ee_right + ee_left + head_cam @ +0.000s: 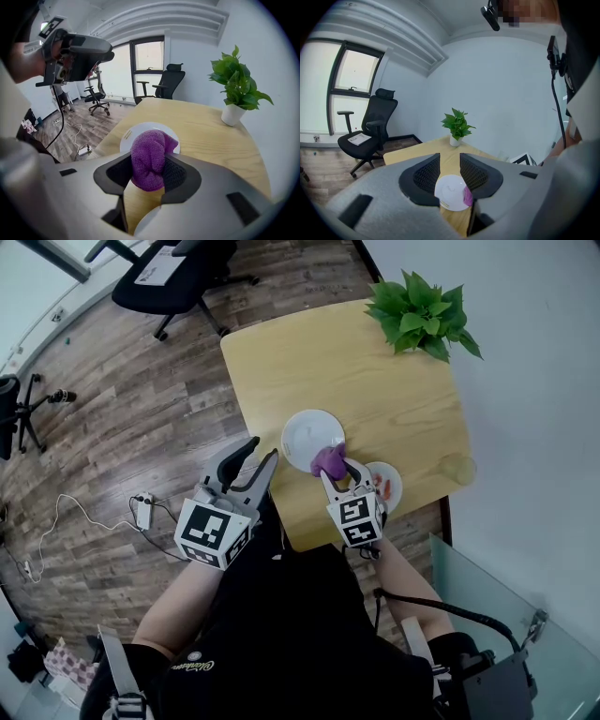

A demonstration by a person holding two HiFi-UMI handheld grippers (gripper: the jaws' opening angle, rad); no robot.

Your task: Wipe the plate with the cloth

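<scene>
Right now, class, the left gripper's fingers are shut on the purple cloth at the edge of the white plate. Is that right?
No. It is the right gripper, not the left, whose fingers are shut on the purple cloth at the edge of the white plate. The right gripper view shows it.

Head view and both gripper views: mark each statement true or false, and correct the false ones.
1. The right hand-held gripper grips a purple cloth. True.
2. The left hand-held gripper is clamped on the white plate. False: its jaws stand apart and empty; the plate lies on the table beyond them.
3. A potted plant stands on the table. True.
4. The office chair is red. False: it is black.
</scene>
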